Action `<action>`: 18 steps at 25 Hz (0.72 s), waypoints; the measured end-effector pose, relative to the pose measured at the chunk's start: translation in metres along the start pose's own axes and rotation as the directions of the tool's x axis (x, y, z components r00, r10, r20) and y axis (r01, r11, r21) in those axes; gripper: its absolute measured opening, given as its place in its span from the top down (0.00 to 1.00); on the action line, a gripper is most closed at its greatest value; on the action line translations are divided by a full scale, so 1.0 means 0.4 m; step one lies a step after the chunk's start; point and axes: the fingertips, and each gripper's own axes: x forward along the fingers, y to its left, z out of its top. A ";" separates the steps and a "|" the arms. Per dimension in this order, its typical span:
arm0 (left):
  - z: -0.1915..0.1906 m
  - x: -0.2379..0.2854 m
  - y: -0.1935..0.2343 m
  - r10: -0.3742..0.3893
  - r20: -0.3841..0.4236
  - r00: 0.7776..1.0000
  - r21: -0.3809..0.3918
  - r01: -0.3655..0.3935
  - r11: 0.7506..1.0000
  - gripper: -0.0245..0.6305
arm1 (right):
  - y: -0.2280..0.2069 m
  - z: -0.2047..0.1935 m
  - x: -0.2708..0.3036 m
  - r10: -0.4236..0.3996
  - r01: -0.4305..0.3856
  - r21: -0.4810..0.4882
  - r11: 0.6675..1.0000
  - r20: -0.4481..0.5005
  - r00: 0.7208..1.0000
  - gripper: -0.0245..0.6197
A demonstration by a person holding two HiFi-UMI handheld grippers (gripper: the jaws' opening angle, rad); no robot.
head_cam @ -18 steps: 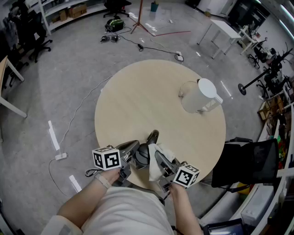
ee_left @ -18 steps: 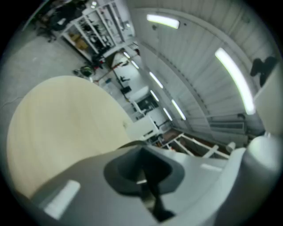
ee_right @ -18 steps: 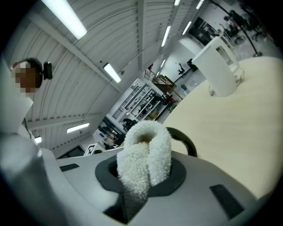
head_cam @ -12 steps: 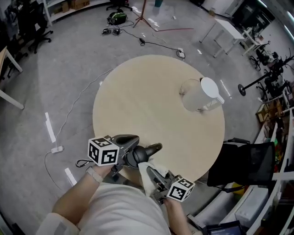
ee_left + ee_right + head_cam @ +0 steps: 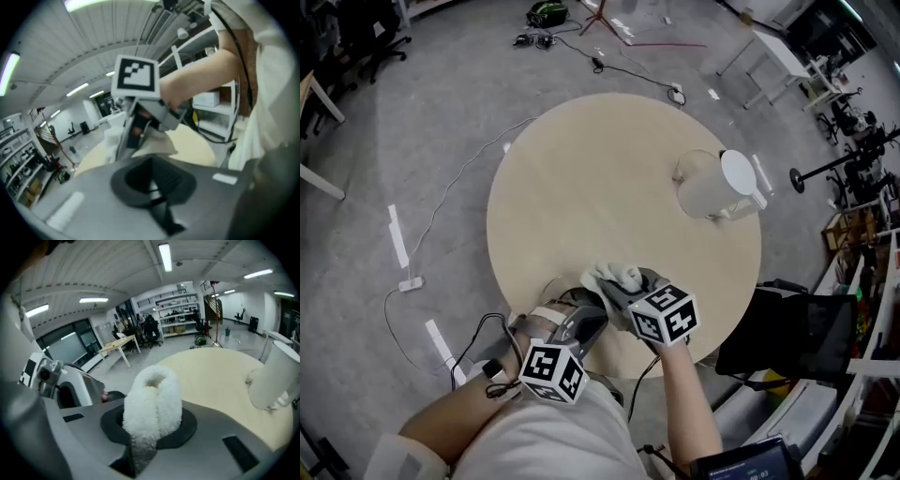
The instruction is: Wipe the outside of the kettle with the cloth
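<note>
The white kettle (image 5: 715,190) stands on the right side of the round table (image 5: 581,187), its lid up; the right gripper view shows the kettle (image 5: 276,373) at the far right. My right gripper (image 5: 617,289) is over the table's near edge, shut on a fluffy white cloth (image 5: 616,276) that bulges from between its jaws. In its own view the cloth (image 5: 152,401) fills the gap of the right gripper (image 5: 151,430). My left gripper (image 5: 589,321) sits just behind and left of it, off the table edge. The left gripper (image 5: 152,187) has its pads together and holds nothing.
A black chair (image 5: 792,328) stands by the table's right edge. Cables (image 5: 459,206) and a power strip (image 5: 411,283) lie on the floor at left. White tables (image 5: 778,52) and stands crowd the far right. The table top round the kettle is bare.
The right gripper has moved forward over the table edge with the cloth. The left gripper has dropped back toward the person's body. The kettle has not moved.
</note>
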 end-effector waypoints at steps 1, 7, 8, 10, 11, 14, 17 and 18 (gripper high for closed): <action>0.000 0.001 0.000 0.001 0.000 1.000 -0.003 -0.001 1.000 0.96 | -0.043 -0.018 0.015 -0.004 0.005 0.032 0.999 -0.036 0.999 0.84; 0.008 0.001 -0.005 0.026 0.001 1.000 0.014 -0.026 1.000 0.96 | -0.165 -0.130 0.105 0.145 -0.088 0.243 0.966 -0.228 0.963 0.84; 0.007 0.001 -0.008 0.024 0.000 1.000 0.011 -0.024 1.000 0.96 | -0.112 -0.099 0.095 0.175 -0.140 0.151 0.979 -0.247 0.953 0.84; 0.005 -0.002 -0.009 0.025 -0.007 1.000 0.003 -0.025 1.000 0.96 | -0.003 -0.032 0.072 0.244 -0.256 -0.014 0.967 -0.256 0.935 0.84; 0.004 -0.002 -0.007 0.027 -0.012 1.000 0.000 -0.027 1.000 0.96 | 0.013 -0.026 0.071 0.261 -0.283 -0.044 0.958 -0.273 0.926 0.84; 0.005 0.004 -0.007 0.020 -0.023 1.000 -0.005 -0.020 1.000 0.96 | -0.108 -0.145 0.114 0.202 -0.202 0.046 0.978 -0.419 0.885 0.84; 0.007 0.009 -0.011 0.021 -0.033 0.999 -0.004 -0.021 1.000 0.96 | -0.169 -0.215 0.114 0.130 -0.157 -0.005 0.988 -0.539 0.833 0.84; 0.007 0.010 -0.011 0.022 -0.036 0.999 -0.006 -0.022 1.000 0.96 | -0.126 -0.168 0.095 0.189 -0.214 0.001 0.977 -0.477 0.858 0.84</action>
